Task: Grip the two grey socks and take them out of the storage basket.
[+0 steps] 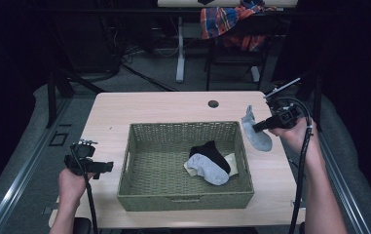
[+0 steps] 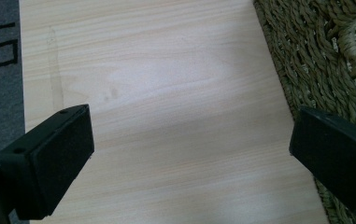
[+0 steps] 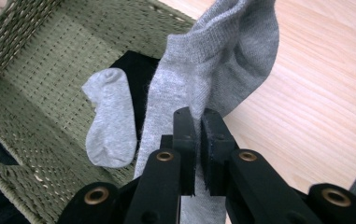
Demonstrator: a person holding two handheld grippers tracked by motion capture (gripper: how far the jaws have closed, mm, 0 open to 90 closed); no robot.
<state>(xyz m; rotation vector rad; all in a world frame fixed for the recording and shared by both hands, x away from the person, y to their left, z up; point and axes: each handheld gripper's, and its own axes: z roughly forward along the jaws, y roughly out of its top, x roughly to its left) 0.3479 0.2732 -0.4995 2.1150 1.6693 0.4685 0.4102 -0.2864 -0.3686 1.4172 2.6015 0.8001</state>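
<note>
Four socks — two grey (image 1: 256, 130) (image 1: 206, 168), one black (image 1: 212, 152), one cream (image 1: 231, 163) — and one wicker basket (image 1: 183, 200).

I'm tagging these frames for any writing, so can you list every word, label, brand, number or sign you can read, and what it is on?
No readable text in these pictures.
Grey sock held in the right gripper: no label or brand shows.
Woven basket and the socks in it: no tag or writing.
Floor beside the table, left gripper view: black box-shaped marks, cut off at the picture's edge; whether they are characters cannot be told.
Left gripper: bare black pads.
</note>
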